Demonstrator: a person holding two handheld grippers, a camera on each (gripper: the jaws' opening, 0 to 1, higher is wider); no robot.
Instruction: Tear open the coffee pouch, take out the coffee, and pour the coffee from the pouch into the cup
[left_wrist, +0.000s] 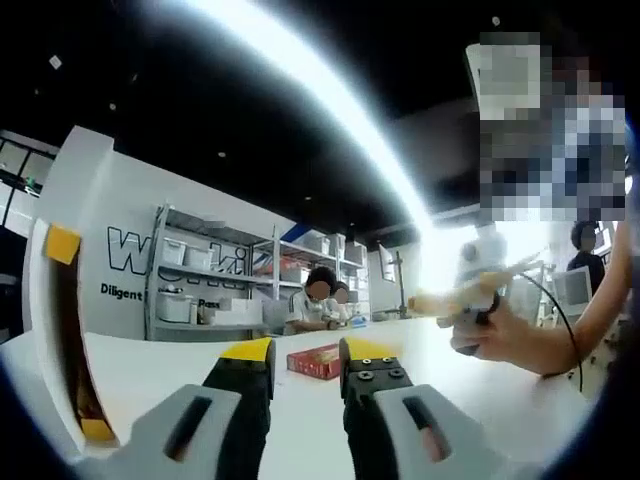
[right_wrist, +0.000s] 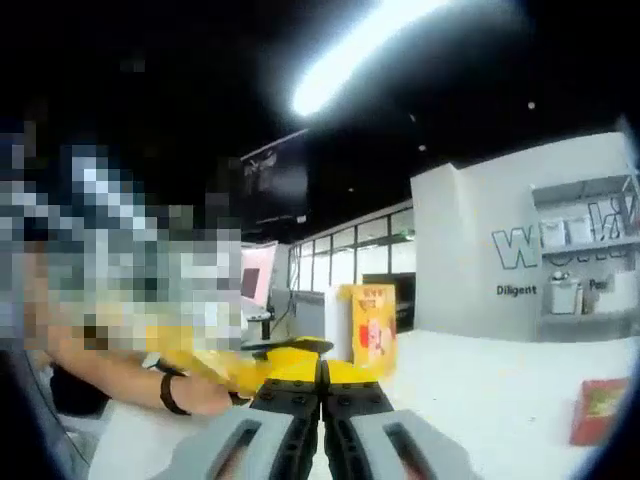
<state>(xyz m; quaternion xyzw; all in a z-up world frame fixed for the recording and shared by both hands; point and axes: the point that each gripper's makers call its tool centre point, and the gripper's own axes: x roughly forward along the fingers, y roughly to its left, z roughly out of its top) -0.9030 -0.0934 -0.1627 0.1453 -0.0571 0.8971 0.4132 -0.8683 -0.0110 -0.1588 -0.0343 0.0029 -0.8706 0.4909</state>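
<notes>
- The right gripper (right_wrist: 322, 372) had its jaws clamped on the yellow coffee pouch (right_wrist: 368, 325), which stood upright and blurry (print unreadable).
- The left gripper (left_wrist: 305, 352) had its jaws apart, holding nothing.
- A red box (left_wrist: 315, 361) lay beyond them on the white table (left_wrist: 150, 375).
- People sat by the shelves (left_wrist: 215, 275), far off.

Yellow pouch (right_wrist: 370, 325), red box (left_wrist: 314, 361)
</notes>
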